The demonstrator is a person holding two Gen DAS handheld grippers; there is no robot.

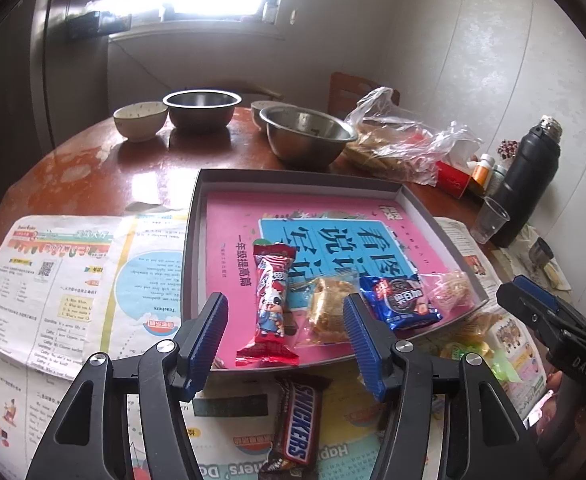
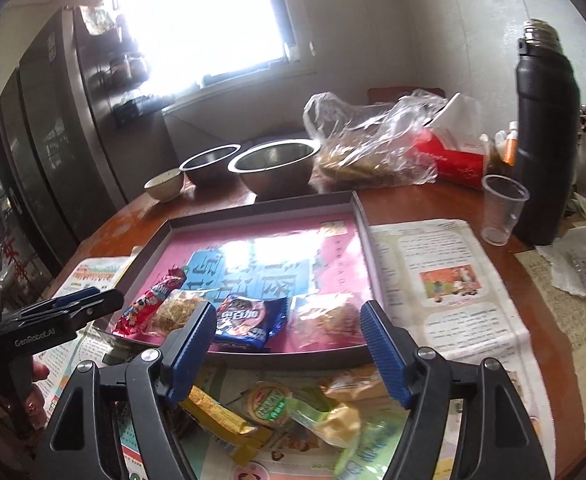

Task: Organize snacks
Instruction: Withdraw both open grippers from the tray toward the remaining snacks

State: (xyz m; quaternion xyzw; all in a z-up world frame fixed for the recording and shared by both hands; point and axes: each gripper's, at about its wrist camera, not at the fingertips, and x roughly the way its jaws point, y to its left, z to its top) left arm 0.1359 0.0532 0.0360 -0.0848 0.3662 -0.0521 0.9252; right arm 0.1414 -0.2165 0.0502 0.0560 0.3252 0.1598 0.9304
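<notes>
A grey shallow tray [image 1: 195, 216] lined with a pink sheet holds a row of snacks along its near edge. They are a red bar [image 1: 269, 304], a clear pack of brown pastry [image 1: 327, 308], a blue cookie pack [image 1: 399, 298] and another clear pack [image 1: 453, 286]. My left gripper [image 1: 285, 299] hangs open above the red bar and grips nothing. A Snickers bar [image 1: 297, 424] lies on the newspaper below it. My right gripper [image 2: 289, 308] is open and empty over the tray's [image 2: 365, 240] front edge. Under it lie a gold bar [image 2: 221, 416], a green round pack [image 2: 271, 404] and a yellow-green pack [image 2: 333, 420].
Two steel bowls [image 1: 201, 108] [image 1: 307, 136] and a ceramic bowl [image 1: 141, 118] stand behind the tray. To the right are a plastic bag of food [image 2: 373, 140], a red tissue box [image 2: 453, 156], a clear cup [image 2: 503, 208] and a black flask [image 2: 545, 132]. Newspaper [image 1: 53, 272] covers the near table.
</notes>
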